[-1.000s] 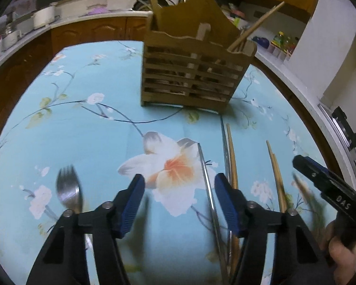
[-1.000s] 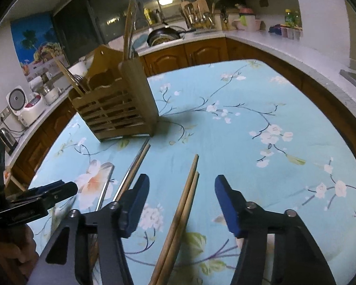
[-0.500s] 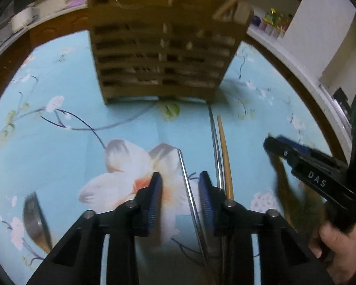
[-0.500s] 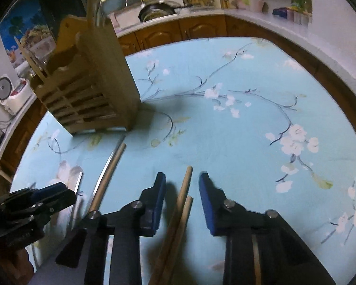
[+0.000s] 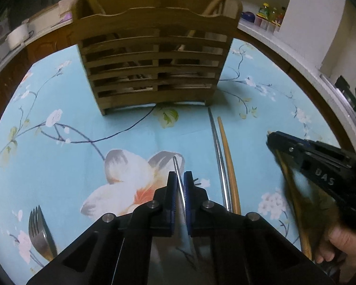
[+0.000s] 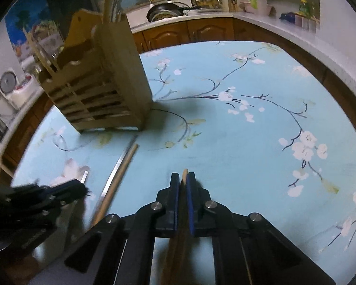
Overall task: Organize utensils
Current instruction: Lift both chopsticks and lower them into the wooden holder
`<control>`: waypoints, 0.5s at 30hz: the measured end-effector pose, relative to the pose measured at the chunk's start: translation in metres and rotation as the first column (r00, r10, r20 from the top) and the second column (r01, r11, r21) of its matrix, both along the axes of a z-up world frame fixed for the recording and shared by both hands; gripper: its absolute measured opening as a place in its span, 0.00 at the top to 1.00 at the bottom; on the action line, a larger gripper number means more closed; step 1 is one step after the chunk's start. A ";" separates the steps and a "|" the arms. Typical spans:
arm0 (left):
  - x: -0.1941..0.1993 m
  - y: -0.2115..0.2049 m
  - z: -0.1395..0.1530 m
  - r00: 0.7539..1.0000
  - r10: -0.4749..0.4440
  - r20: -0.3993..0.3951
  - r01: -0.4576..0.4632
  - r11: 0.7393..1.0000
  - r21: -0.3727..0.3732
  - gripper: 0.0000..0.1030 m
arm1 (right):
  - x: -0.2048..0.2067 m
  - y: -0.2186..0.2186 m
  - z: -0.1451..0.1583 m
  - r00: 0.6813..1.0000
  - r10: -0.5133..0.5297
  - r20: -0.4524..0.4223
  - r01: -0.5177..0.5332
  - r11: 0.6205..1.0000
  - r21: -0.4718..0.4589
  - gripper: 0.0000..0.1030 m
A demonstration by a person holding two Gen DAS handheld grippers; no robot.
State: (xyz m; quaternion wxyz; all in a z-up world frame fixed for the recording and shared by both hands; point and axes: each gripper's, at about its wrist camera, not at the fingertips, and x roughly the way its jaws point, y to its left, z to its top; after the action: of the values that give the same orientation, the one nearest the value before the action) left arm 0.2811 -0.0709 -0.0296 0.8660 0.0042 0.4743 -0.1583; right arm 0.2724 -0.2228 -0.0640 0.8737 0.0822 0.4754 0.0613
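My left gripper (image 5: 180,176) points down at the blue flowered tablecloth, its jaws closing to a pinch on a thin steel chopstick (image 5: 176,165) whose tip pokes out past the pads. My right gripper (image 6: 183,177) is closing the same way on the wooden chopsticks (image 6: 184,173), with one tip showing between its pads. A slatted wooden utensil holder (image 5: 154,66) stands upright just beyond, with a few sticks in it. Another steel chopstick (image 5: 216,152) and a wooden one (image 5: 227,159) lie side by side between the two grippers. A fork (image 5: 39,231) lies at the near left.
The tablecloth (image 6: 237,142) covers a round table with open cloth to the right. Brown cabinets and a white counter with a pan (image 6: 165,11), jars and a rice cooker (image 6: 8,83) ring the table. A hand (image 5: 337,244) holds the right gripper.
Both grippers moved forward and down toward the holder and went from wide open to shut, the left on the steel chopstick, the right on the wooden chopsticks.
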 end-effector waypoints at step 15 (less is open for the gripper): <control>-0.060 0.067 0.080 0.988 0.078 0.133 -0.048 0.976 -0.212 0.98 | -0.049 0.000 0.094 0.979 -0.010 0.206 -0.025 0.985 0.170 0.95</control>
State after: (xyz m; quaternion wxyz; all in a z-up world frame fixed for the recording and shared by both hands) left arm 0.2209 -0.0035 0.0508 0.8974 -0.0904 0.3930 -0.1789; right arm 0.2230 -0.2225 0.0302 0.9077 0.1485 0.3757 0.1135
